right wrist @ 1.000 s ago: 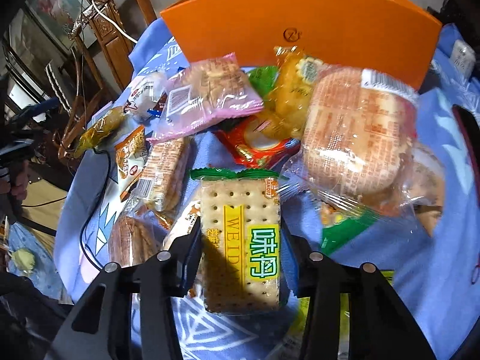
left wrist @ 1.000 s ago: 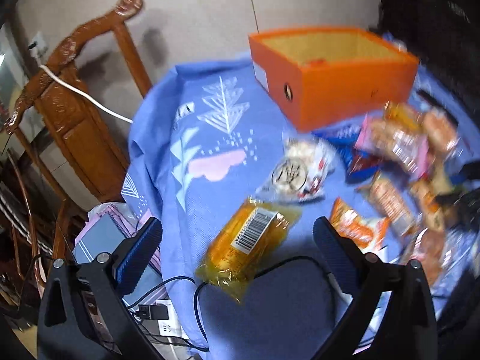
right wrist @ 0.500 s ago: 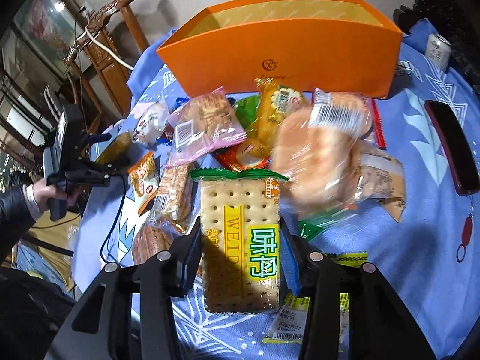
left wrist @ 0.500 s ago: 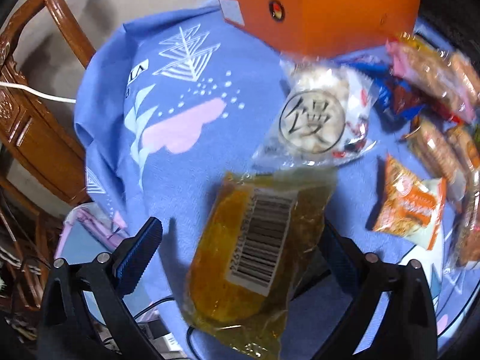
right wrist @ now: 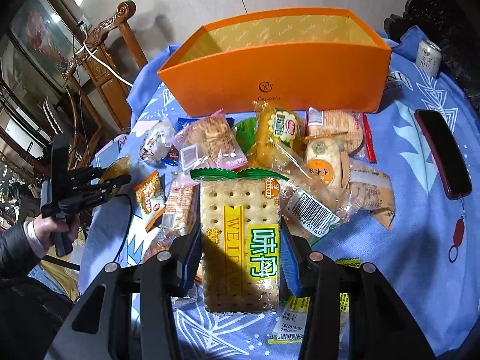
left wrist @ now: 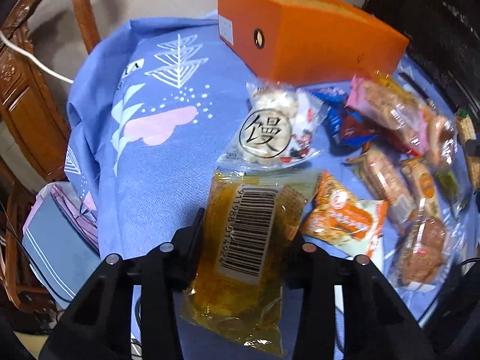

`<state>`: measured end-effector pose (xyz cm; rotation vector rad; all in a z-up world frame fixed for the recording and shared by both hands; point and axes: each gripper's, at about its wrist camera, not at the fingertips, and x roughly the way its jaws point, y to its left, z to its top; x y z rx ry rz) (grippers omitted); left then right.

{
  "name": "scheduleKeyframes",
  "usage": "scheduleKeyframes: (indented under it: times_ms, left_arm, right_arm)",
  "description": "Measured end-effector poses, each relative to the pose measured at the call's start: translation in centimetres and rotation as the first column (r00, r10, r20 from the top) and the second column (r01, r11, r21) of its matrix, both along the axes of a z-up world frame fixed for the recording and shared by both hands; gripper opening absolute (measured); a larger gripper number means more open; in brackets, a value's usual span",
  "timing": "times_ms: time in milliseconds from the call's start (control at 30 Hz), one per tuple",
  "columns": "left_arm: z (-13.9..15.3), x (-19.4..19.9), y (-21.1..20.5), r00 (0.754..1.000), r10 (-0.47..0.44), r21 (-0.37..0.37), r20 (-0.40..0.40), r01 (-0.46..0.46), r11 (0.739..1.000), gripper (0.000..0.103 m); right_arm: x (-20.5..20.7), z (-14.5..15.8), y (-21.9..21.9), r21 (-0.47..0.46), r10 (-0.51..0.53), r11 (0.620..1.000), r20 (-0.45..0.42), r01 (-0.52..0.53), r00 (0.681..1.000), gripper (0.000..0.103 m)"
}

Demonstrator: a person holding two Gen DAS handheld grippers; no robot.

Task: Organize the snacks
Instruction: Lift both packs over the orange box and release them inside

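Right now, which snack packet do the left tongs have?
The yellow packet with the barcode label, pinched between the left tongs; the others lie loose on the cloth.

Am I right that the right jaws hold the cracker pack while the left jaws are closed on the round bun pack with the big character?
Not quite. In the left wrist view the left gripper has just been closing on the yellow packet with the barcode, not the bun pack, which lies free beyond it. The right gripper does hold the cracker pack.

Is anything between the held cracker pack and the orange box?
Only loose snack packets lie on the cloth between the cracker pack, clamped in the right gripper, and the orange box; its open top looks unobstructed.
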<state>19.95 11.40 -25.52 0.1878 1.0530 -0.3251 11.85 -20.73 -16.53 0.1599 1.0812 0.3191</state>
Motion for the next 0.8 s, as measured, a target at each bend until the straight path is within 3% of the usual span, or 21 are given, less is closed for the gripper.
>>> scheduleKeyframes:
  times_ms: [167,367,600,800]
  left_arm:
    - [2.9,-1.5,0.0,0.998,0.042,-0.049,0.040,-0.040,0.998,0.040]
    - [8.3,-1.4,-1.3,0.989,0.046,-0.095,0.142,-0.033,0.995,0.040]
    - [15.4,1.8,-4.9,0.965,0.014,-0.148,0.264,0.026,0.989,0.040]
    - [19.7,6.6,-8.4,0.943,0.015,-0.191,0.333,0.052,0.980,0.040]
  right_arm:
    - [-0.3,0.8,-0.1,0.007,0.000,1.000,0.019,0.000,1.000,0.047]
    - [0.0,3.0,-0.6,0.026,-0.013,1.000,0.071,0.011,0.997,0.047]
    - [1.9,8.3,-2.3,0.062,-0.062,0.997,0.214,0.050,0.975,0.047]
    - [5.7,12.3,-3.8,0.072,-0.103,0.994,0.329,0.084,0.939,0.047]
